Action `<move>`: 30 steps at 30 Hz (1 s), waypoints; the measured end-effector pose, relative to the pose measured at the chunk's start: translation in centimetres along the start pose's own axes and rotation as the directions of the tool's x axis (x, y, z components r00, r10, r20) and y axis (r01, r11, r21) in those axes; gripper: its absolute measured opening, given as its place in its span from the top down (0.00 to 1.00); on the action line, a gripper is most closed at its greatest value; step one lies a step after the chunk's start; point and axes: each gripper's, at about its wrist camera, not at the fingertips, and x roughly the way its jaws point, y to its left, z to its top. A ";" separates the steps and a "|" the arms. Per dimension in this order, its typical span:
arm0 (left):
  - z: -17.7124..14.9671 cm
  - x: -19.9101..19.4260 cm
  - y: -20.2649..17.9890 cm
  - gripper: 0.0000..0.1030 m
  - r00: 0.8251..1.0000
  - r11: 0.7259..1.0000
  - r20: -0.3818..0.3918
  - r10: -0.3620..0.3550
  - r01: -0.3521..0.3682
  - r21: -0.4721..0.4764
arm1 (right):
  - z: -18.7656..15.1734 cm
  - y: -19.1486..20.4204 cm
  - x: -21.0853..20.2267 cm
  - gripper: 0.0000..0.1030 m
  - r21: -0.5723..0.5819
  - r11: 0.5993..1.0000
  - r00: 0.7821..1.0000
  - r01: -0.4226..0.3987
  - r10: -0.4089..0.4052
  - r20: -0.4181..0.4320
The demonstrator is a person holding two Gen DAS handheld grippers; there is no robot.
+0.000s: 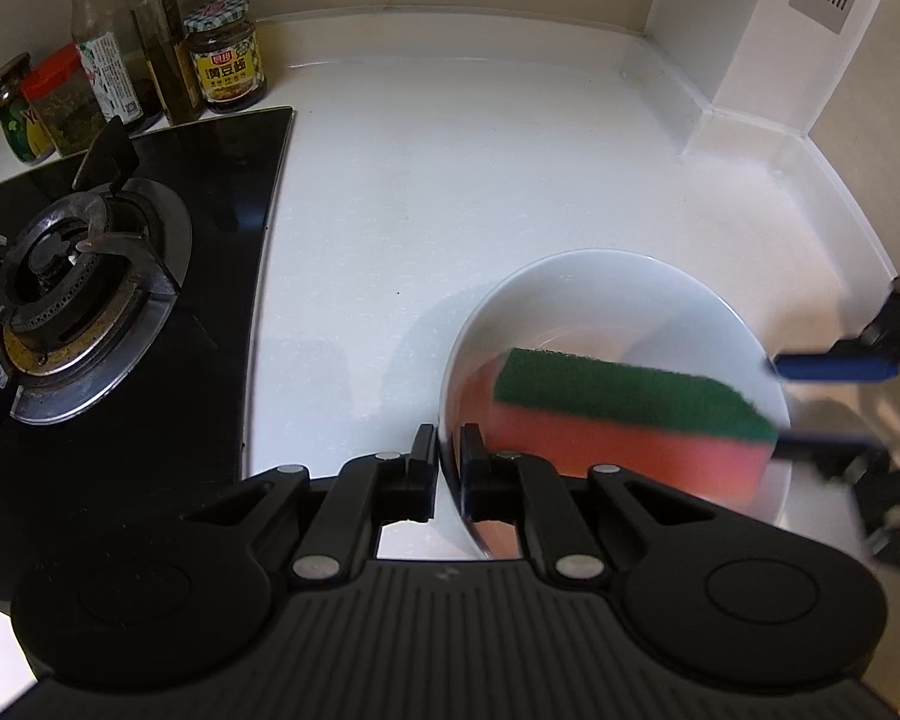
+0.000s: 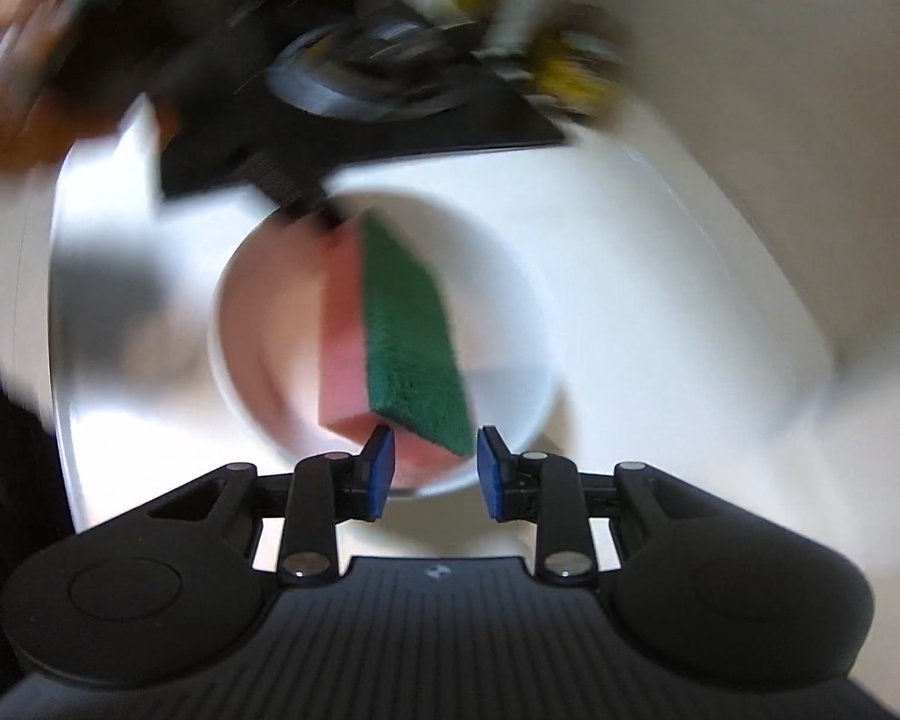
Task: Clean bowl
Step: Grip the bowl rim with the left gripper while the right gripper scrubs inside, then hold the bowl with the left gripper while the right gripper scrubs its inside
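A white bowl (image 1: pixel 618 294) rests on the white counter. My left gripper (image 1: pixel 448 456) is shut on the bowl's near rim, one finger inside and one outside. A sponge (image 1: pixel 624 420), green scouring pad over a pink body, lies inside the bowl. My right gripper (image 1: pixel 810 402) comes in from the right, its jaws either side of the sponge's end. In the blurred right wrist view the bowl (image 2: pixel 510 300) holds the sponge (image 2: pixel 402 336), and my right gripper (image 2: pixel 435 462) stands open around its near end; whether the pads touch it is unclear.
A black gas hob (image 1: pixel 90 276) with a burner lies to the left. Several sauce jars and bottles (image 1: pixel 225 54) stand at the back left by the wall. A white boxed column (image 1: pixel 768 30) fills the back right corner.
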 end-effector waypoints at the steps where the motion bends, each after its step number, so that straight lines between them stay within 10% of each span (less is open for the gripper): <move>1: -0.1 0.0 -0.3 0.93 1.000 1.000 0.004 0.010 -0.010 0.016 | -0.1 -0.6 -0.4 0.76 0.075 0.997 0.999 -0.006 0.003 0.036; 9: 0.0 0.3 -1.2 0.93 0.998 0.996 0.003 0.068 -0.068 0.054 | -0.6 -3.0 1.5 0.77 0.411 0.910 0.996 0.050 -0.077 0.048; 16: 0.0 0.4 -1.4 0.92 0.996 0.995 -0.004 0.086 -0.085 0.051 | -0.1 -0.4 0.8 0.77 0.045 0.998 0.999 0.045 -0.044 -0.010; 30: 0.0 0.3 -1.3 0.92 0.996 0.995 -0.005 0.087 -0.087 0.041 | 2.2 3.8 3.4 0.73 -0.329 0.944 0.999 -0.024 0.014 -0.035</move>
